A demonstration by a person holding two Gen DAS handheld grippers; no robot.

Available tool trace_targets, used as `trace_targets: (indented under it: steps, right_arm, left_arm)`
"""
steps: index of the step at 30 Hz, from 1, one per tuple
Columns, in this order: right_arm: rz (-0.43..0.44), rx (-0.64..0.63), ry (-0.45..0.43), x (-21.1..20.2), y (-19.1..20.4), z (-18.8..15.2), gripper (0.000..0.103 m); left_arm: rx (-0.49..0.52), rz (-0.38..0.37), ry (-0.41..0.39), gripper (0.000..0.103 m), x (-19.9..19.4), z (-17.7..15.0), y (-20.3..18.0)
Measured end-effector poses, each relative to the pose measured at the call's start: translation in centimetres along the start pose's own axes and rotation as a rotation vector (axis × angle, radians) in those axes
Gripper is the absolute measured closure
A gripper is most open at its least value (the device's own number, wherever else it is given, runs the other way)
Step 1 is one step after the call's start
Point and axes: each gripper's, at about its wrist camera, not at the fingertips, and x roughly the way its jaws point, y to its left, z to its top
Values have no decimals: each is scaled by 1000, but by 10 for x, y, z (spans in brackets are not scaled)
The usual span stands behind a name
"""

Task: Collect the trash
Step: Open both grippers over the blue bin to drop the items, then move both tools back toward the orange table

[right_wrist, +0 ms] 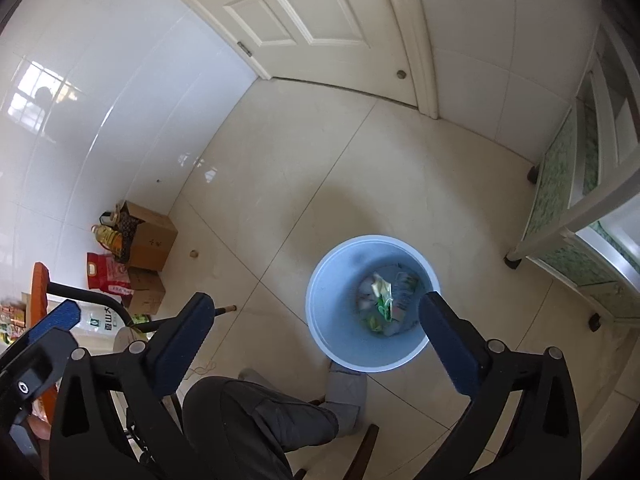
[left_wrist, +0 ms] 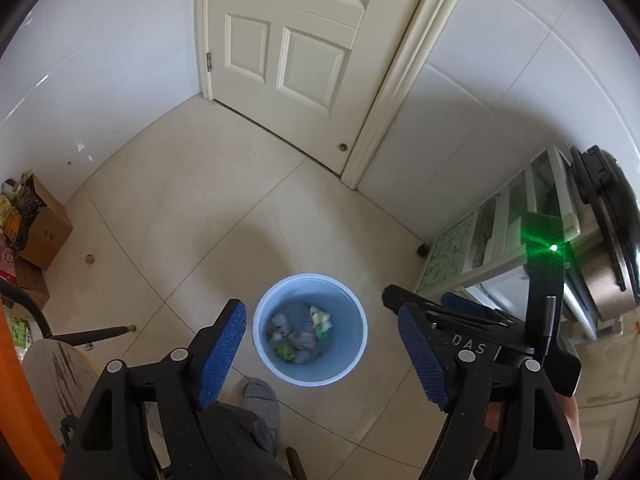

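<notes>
A pale blue trash bin (left_wrist: 356, 312) stands on the tiled floor, holding crumpled paper and green-and-white wrappers (left_wrist: 320, 322). In the left wrist view my left gripper (left_wrist: 320, 306) hangs above the bin, open, its blue pads (left_wrist: 224, 352) on either side of the bin's mouth with nothing between them. In the right wrist view the bin (right_wrist: 372, 238) lies below and to the right, with the wrappers (right_wrist: 384, 300) inside. My right gripper (right_wrist: 316, 300) is open wide and empty above the bin's left side, and one finger (right_wrist: 448, 340) covers the bin's right rim.
The person's grey-trousered leg and slipper (right_wrist: 344, 392) stand just in front of the bin. Cardboard boxes (right_wrist: 154, 240), an oil bottle and a red bag sit by the left wall. A white shelf unit (right_wrist: 580, 220) is on the right, and a shut door (left_wrist: 296, 40) lies ahead.
</notes>
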Motion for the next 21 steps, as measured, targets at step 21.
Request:
trace_targets:
  steps: [21]
  right_arm:
    - [-6, -135, -139, -93, 86, -39, 0]
  left_arm:
    - [-61, 115, -314, 9, -170, -134, 11]
